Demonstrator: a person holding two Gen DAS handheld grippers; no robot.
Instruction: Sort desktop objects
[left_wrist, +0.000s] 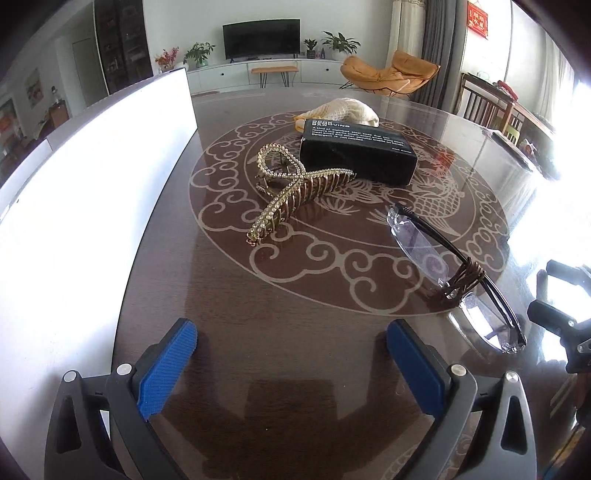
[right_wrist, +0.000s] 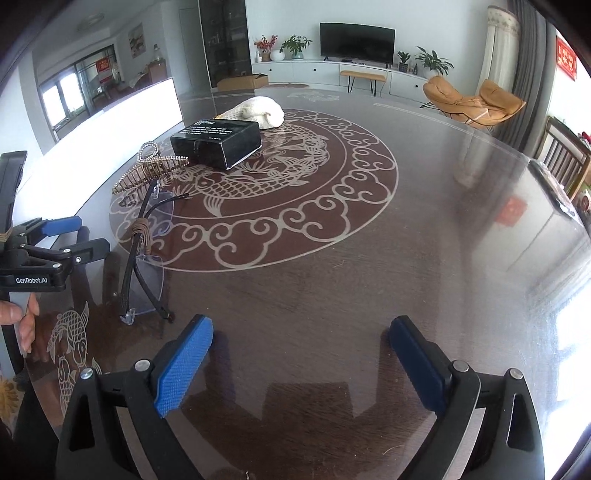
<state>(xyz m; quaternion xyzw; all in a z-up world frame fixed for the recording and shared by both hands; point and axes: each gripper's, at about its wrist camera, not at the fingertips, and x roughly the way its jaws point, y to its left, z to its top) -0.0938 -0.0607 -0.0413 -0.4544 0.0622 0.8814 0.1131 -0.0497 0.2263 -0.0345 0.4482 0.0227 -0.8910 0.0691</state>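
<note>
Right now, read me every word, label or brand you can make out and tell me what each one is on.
"GenRobot.AI": white lettering on the black body of the left tongs, seen from the right wrist view.
Black box: white print on its top; a heading and several small lines, too blurred to quote reliably.
Red hanging on the wall: gold characters, too small to read.
Nothing readable on the glasses or hair claw.

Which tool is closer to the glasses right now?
Left. The left tool sits just beside the glasses, open; the right tool hovers open farther off, glasses to its left.
</note>
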